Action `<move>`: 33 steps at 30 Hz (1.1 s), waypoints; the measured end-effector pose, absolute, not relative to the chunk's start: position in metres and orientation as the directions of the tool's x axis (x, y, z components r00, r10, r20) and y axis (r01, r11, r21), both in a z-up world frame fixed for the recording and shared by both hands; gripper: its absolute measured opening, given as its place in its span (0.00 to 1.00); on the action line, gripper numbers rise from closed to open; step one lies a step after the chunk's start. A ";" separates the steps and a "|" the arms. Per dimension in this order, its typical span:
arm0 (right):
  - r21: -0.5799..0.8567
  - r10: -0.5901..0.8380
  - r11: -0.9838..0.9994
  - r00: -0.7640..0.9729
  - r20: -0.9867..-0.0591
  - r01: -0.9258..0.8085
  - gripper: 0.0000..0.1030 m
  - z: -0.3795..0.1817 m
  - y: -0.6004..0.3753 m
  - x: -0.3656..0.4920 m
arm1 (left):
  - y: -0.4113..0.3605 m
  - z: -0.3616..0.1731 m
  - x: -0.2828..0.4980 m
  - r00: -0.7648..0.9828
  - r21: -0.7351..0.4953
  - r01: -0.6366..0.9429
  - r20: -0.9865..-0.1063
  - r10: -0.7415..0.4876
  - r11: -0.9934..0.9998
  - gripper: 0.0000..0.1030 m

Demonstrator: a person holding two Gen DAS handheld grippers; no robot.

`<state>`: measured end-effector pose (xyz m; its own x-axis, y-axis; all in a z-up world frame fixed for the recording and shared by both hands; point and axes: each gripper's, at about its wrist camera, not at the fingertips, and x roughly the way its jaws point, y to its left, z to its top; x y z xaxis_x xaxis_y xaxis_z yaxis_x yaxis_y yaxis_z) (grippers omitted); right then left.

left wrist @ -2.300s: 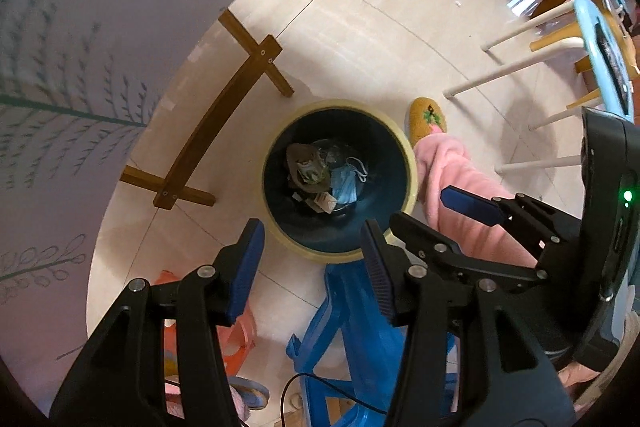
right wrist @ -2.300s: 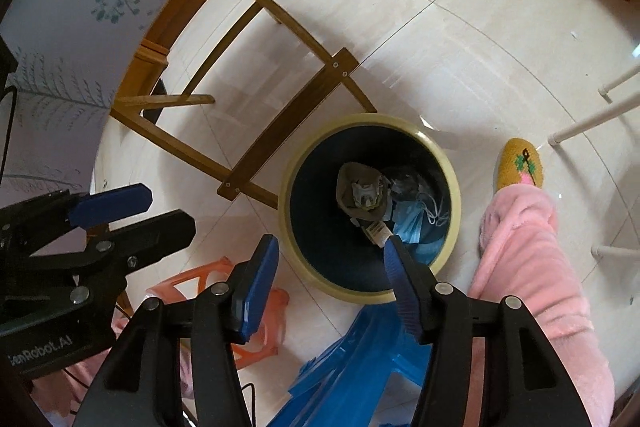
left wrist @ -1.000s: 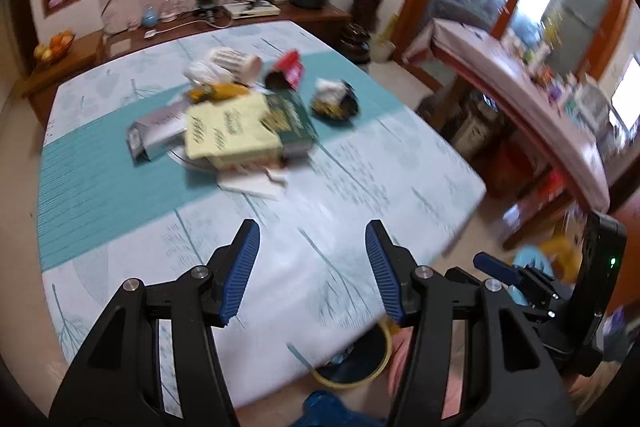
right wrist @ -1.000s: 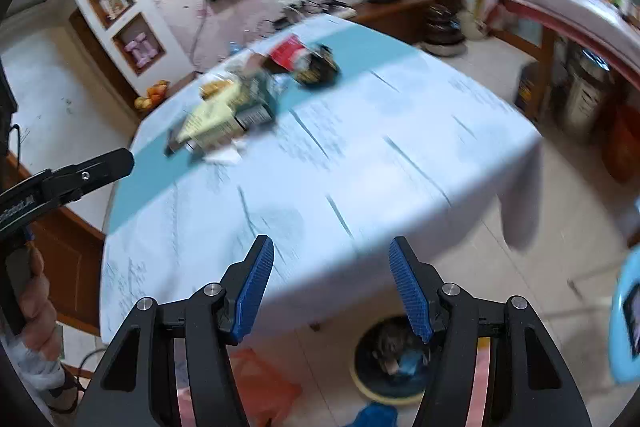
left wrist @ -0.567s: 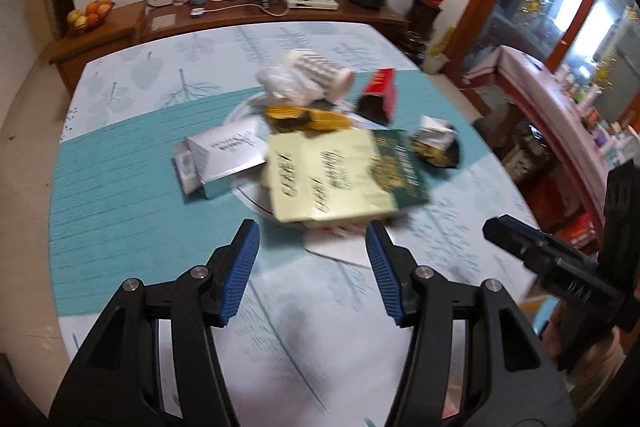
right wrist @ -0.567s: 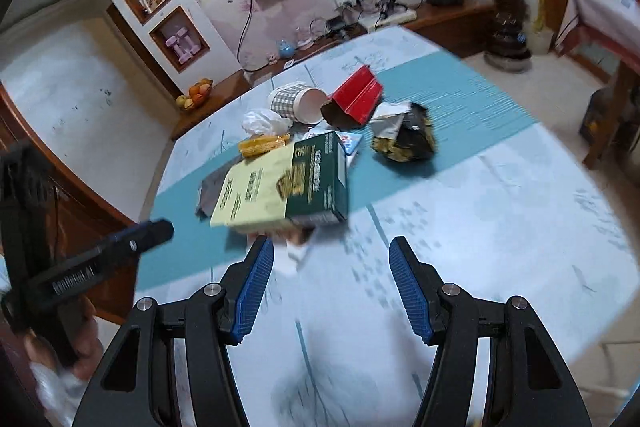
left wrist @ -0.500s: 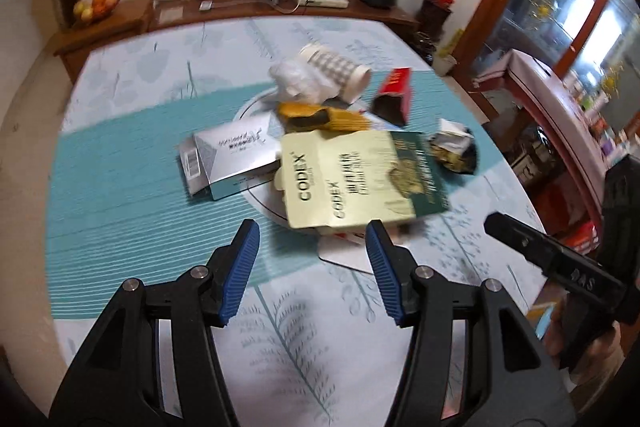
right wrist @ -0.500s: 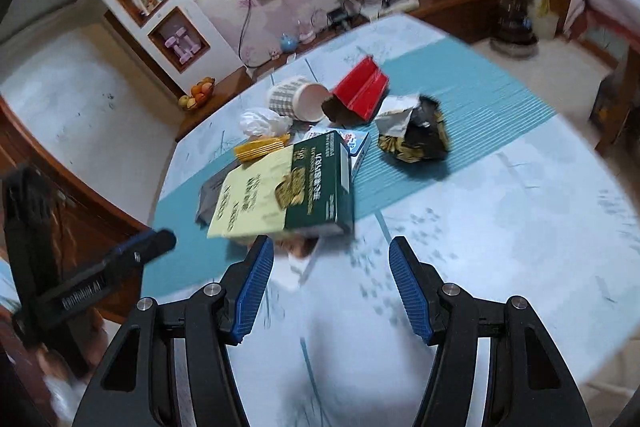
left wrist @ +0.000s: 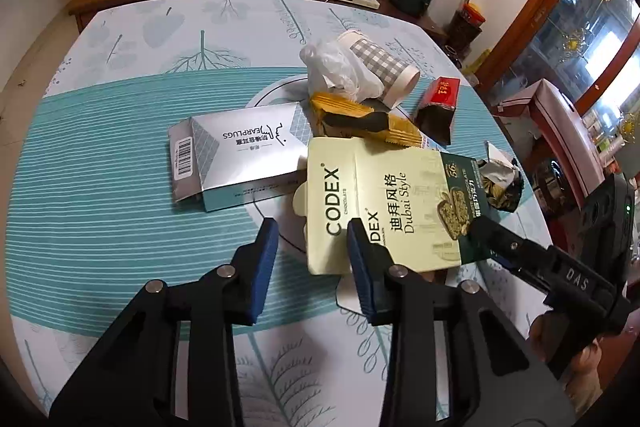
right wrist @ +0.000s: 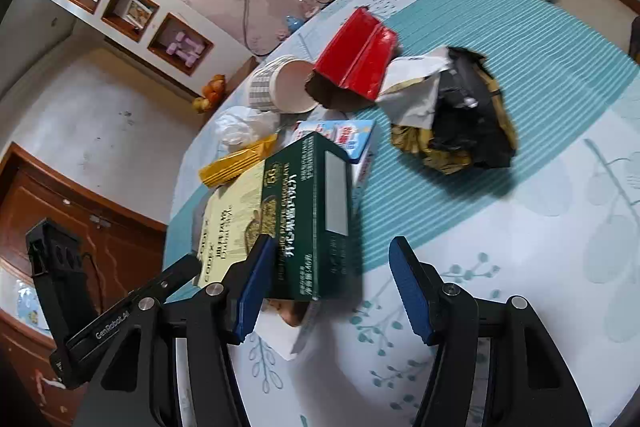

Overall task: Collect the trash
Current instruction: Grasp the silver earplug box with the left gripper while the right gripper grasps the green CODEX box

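Left gripper [left wrist: 310,259] closing at chocolate box [left wrist: 384,211] near edge.

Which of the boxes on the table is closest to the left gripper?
The CODEX chocolate box: its near end lies right at the left gripper, while the silver earplugs box and red box lie farther back.

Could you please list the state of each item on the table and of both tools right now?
Left tool: closing, nothing gripped.
Right tool: open around the box corner.
Chocolate box: flap open, propped on the pile.
Earplugs box: lying flat.
Checked paper cup: tipped over.
Red carton: open-ended, on its side.
Black wrapper: torn, crumpled.
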<state>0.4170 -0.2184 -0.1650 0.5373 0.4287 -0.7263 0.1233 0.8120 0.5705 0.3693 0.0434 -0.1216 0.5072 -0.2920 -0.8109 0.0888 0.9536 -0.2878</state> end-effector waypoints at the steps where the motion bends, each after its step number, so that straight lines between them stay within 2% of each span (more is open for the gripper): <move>1: 0.579 0.439 0.807 0.537 -0.720 0.116 0.58 -0.166 -0.216 0.417 | 0.041 -0.122 0.370 0.510 -0.284 0.090 -0.810 -0.289 0.955 0.28; 4: 0.613 0.487 0.786 0.525 -0.698 0.086 0.49 -0.171 -0.208 0.421 | 0.037 -0.122 0.369 0.512 -0.281 0.105 -0.807 -0.294 0.954 0.25; 8: 0.612 0.485 0.788 0.550 -0.680 0.062 0.42 -0.163 -0.204 0.412 | 0.036 -0.122 0.366 0.513 -0.267 0.111 -0.810 -0.285 0.957 0.24; 12: 0.663 0.541 0.748 0.559 -0.629 0.023 0.35 -0.152 -0.205 0.403 | 0.044 -0.124 0.365 0.499 -0.281 0.107 -0.815 -0.296 0.954 0.23; 16: 0.703 0.602 0.711 0.523 -0.603 -0.008 0.35 -0.150 -0.194 0.400 | 0.045 -0.126 0.364 0.490 -0.289 0.111 -0.817 -0.305 0.951 0.20; 23: 0.658 0.570 0.753 0.520 -0.636 -0.020 0.32 -0.148 -0.175 0.399 | 0.045 -0.123 0.360 0.480 -0.299 0.132 -0.815 -0.325 0.945 0.18; 29: 0.654 0.566 0.754 0.560 -0.606 -0.054 0.30 -0.133 -0.176 0.379 | 0.052 -0.121 0.364 0.441 -0.357 0.116 -0.818 -0.370 0.927 0.18; 33: 0.658 0.558 0.750 0.600 -0.573 -0.067 0.28 -0.114 -0.187 0.358 | 0.060 -0.109 0.364 0.464 -0.353 0.112 -0.808 -0.363 0.929 0.18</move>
